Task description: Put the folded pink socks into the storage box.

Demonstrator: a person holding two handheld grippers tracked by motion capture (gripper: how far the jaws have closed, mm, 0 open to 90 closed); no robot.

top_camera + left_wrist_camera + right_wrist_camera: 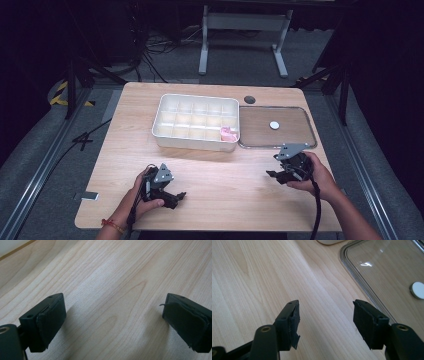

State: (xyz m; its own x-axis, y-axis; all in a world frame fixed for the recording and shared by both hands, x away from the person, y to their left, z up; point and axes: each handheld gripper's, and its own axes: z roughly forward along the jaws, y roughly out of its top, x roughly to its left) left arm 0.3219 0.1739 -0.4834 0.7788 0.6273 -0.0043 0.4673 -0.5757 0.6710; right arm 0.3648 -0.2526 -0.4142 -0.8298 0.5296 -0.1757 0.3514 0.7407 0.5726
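Observation:
A white compartment box (165,131) stands at the middle back of the wooden table (220,175), with a pink thing (229,132) in its near right cell. Right of it lies a clear lid (295,137), also in the right gripper view (377,270), with a small white disc (274,125) (418,289) on it. My left gripper (176,198) (113,322) rests low over the near left of the table, open, nothing between its pads. My right gripper (274,175) (325,322) hovers just in front of the lid's near edge, open and empty.
A dark round hole (249,99) sits in the tabletop behind the lid. Bare wood stretches between the two grippers. Beyond the table are a white desk frame (240,30) and cables on the floor (150,55).

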